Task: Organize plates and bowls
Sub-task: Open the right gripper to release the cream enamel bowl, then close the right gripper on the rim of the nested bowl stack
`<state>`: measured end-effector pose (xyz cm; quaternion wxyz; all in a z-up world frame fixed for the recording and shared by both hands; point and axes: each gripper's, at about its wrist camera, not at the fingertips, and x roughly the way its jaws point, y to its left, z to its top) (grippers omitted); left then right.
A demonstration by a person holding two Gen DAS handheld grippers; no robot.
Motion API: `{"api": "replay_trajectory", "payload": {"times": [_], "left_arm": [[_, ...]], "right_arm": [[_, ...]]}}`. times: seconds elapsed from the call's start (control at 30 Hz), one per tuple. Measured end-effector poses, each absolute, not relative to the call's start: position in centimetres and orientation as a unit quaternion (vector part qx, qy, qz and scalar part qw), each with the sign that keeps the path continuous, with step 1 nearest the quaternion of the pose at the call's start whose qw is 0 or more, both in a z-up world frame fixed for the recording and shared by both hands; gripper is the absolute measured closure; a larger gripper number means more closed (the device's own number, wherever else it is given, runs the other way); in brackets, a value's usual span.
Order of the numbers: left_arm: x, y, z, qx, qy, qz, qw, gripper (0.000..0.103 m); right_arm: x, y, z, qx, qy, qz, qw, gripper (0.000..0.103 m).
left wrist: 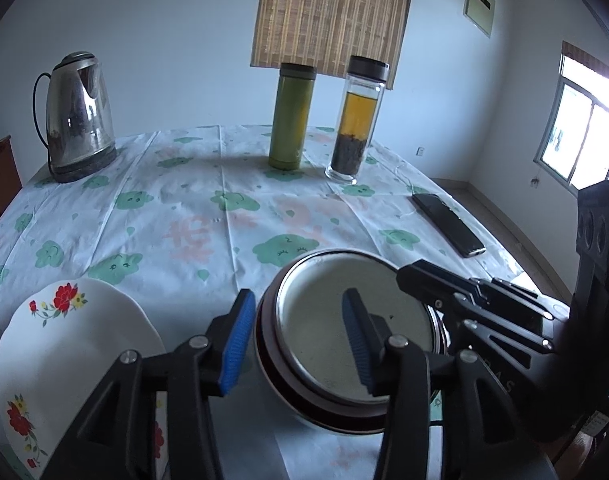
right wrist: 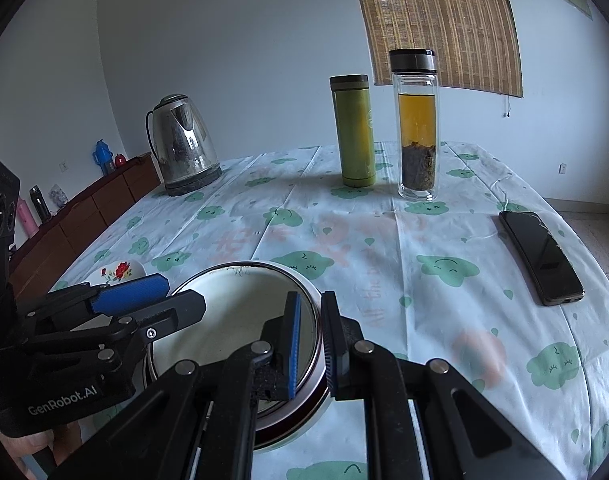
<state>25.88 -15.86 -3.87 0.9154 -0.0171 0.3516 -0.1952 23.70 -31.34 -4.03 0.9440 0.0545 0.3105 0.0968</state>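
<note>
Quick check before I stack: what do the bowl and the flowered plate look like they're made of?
Bowl: likely metal or enamel; shiny rim, dull pale inside, dark red band outside. Flowered plate: probably glazed ceramic, possibly melamine; glossy white, printed red flowers.

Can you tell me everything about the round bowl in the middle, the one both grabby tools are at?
The bowl is round, with a pale cream inside, a shiny metal rim, a dark red band below the rim and a white base. It looks empty and sits upright on the flowery tablecloth, beside a white plate with red flowers. The right tool is clamped on its right rim, one pad inside and one outside. The left tool straddles the left rim with its jaws apart, not pressing.
</note>
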Motion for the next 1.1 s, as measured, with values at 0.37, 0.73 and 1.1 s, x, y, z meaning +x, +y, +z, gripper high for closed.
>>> {"api": "replay_trajectory", "payload": {"times": [0.37,0.73,1.1], "left_arm": [[25.8,-14.5,-3.3,-0.027,0.343,-0.185,0.921,0.032],[24.9,-13.8,-3.9,-0.033,0.365,-0.194,0.910,0.031],[25.5,-14.3,-5.8,-0.048,0.397,-0.213,0.892,0.031]], "right_arm": [[23.0,-30.8,-3.3,0.033,0.288,0.096,0.952,0.053],[22.9,-32.5,-3.7,0.073,0.307,0.089,0.945,0.048],[23.8,-32.7,-5.5,0.094,0.348,0.099,0.928,0.048]]}}
